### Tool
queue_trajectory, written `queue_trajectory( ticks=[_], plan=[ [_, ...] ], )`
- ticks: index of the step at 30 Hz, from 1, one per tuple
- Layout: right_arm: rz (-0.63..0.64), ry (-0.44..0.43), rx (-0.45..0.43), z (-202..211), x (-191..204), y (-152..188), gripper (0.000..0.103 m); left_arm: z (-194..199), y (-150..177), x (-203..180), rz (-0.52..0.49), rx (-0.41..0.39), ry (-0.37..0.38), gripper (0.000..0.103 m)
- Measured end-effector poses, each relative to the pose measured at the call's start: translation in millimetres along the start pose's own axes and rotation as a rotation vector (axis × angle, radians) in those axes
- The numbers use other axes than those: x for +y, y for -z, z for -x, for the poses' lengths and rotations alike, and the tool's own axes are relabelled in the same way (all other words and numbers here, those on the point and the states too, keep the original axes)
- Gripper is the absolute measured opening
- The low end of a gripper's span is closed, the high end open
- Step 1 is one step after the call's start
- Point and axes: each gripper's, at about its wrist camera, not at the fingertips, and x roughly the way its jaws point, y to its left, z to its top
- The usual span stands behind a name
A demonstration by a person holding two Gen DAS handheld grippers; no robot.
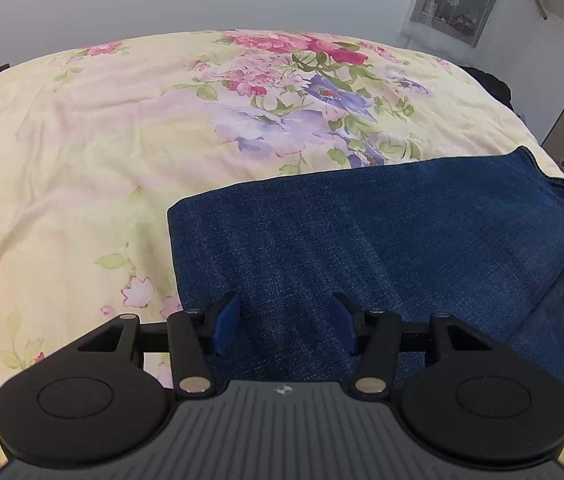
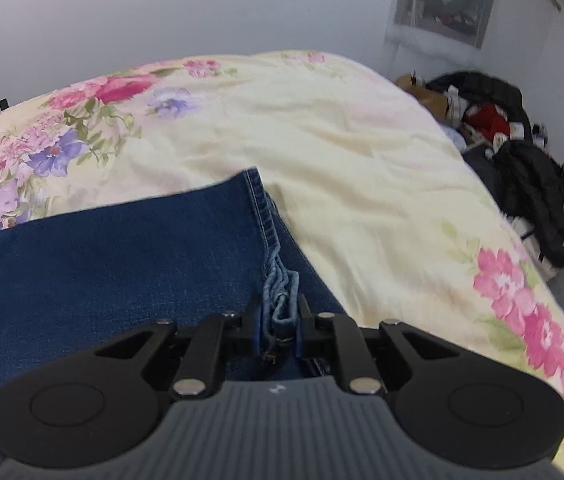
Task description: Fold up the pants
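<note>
Nearest the right wrist camera, the right hand-held gripper (image 2: 277, 326) is clamped on the frayed hem (image 2: 282, 300) of the pants (image 2: 113, 264), with bunched denim edges pinched between its narrow jaws. Judged from that grip, this hand already has its corner of the fold.

The left hand-held gripper (image 1: 285, 322) hangs with its jaws apart directly above the pants (image 1: 362, 240), nothing between the blue pads (image 1: 225, 320); whether the tips touch the cloth is hard to tell from this angle.

The pants lie flat on the floral bedspread (image 1: 81, 160), already doubled into a broad denim band. Their long axis runs sideways across both views, from the folded edge just left of the left hand-held gripper to the hemmed end under the right one. So the cloth lies straight ahead of and below the open jaws, and the left hand is the nearer one to the folded end, which it probably needs to take next.

Beyond the pants the bedspread stretches to a plain wall, with a heap of dark clothes (image 2: 514, 152) off the bed's far right corner.
</note>
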Motion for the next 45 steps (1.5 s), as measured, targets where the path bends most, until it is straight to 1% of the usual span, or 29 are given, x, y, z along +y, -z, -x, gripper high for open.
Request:
queue_trajectory(
  ticks=[1,2,3,6,9,12,13,15,16,20,22,25,26,28,30,31,32,34,36,37,39,40,42,43,45],
  plan=[
    [0.03,-0.004,-0.058,13.8,4.5,-6.7,0.009,2.1,-0.1,1.0,0.009,-0.01,0.009,0.062],
    [0.056,-0.001,-0.083,20.1,4.7,-9.6,0.008,3.8,0.0,2.1,0.016,-0.019,0.017,0.062],
    [0.081,0.012,-0.074,17.2,2.8,-9.9,0.008,4.0,0.2,2.1,0.019,-0.018,0.021,0.062],
    [0.093,0.074,0.003,-10.5,-7.3,4.4,0.008,1.5,1.7,-0.4,0.018,-0.014,0.008,0.062],
    [0.077,0.08,-0.004,-22.7,-13.3,22.1,0.008,2.7,3.4,-1.1,0.029,-0.017,-0.002,0.062],
    [0.093,0.082,-0.007,-30.8,-13.1,29.0,0.008,0.7,4.1,-2.7,0.002,0.001,-0.01,0.062],
    [0.088,0.088,-0.006,-33.5,-13.9,30.5,0.01,-3.2,4.7,-3.0,-0.005,0.027,-0.022,0.062],
    [0.075,0.133,0.022,-38.9,-17.9,32.3,0.019,-8.4,5.4,-3.7,-0.015,0.063,-0.057,0.062],
    [0.062,0.146,0.029,-39.3,-21.7,32.4,0.028,-7.5,5.5,-3.3,-0.014,0.062,-0.068,0.062],
    [0.049,0.166,0.006,-19.8,-34.3,29.6,0.028,11.0,-3.4,1.8,0.015,-0.011,-0.047,0.062],
    [0.021,0.158,-0.023,-3.9,-39.8,26.6,0.028,17.5,-12.0,3.8,0.011,-0.044,-0.069,0.062],
    [-0.057,0.084,-0.056,17.4,-43.0,25.4,0.026,20.3,-25.9,9.9,0.035,-0.075,-0.106,0.062],
    [-0.069,0.055,-0.062,21.6,-40.4,26.6,0.026,19.5,-29.0,12.4,0.051,-0.077,-0.106,0.061],
    [-0.066,0.015,-0.052,21.9,-30.2,29.9,0.026,16.4,-35.0,19.0,0.092,-0.086,-0.08,0.058],
    [-0.039,-0.001,-0.033,13.5,-18.1,33.7,0.022,10.6,-39.5,22.6,0.113,-0.09,-0.073,0.052],
    [-0.026,0.001,-0.024,7.8,-13.3,36.0,0.019,6.6,-41.7,23.2,0.115,-0.091,-0.07,0.046],
    [-0.022,0.004,-0.016,2.2,-10.7,38.1,0.019,2.4,-43.7,23.1,0.11,-0.091,-0.065,0.041],
    [-0.037,0.006,0.001,-10.4,-10.4,43.3,0.017,-9.1,-45.9,22.2,0.091,-0.092,-0.073,0.036],
    [-0.051,0.013,0.015,-23.2,-14.8,48.5,0.011,-24.0,-47.3,21.8,0.068,-0.082,-0.083,0.032],
    [-0.055,0.01,0.022,-27.5,-16.1,50.1,0.008,-33.7,-47.5,22.5,0.056,-0.073,-0.093,0.028],
    [-0.047,0.007,0.032,-34.6,-16.8,52.5,0.006,-50.8,-46.4,25.5,0.038,-0.052,-0.119,0.021],
    [-0.042,0.007,0.034,-37.2,-16.7,53.7,0.006,-58.1,-45.2,29.1,0.039,-0.043,-0.118,0.018],
    [-0.043,0.004,0.04,-42.0,-17.1,55.3,0.005,-70.3,-42.7,36.4,0.069,-0.013,-0.099,0.016],
    [-0.045,0.003,0.046,-45.0,-17.3,55.9,0.004,-74.7,-41.0,37.6,0.066,-0.005,-0.096,0.016],
    [-0.047,0.005,0.059,-50.5,-16.9,57.1,0.002,-76.3,-39.9,34.3,0.044,-0.007,-0.111,0.016]
  ],
)
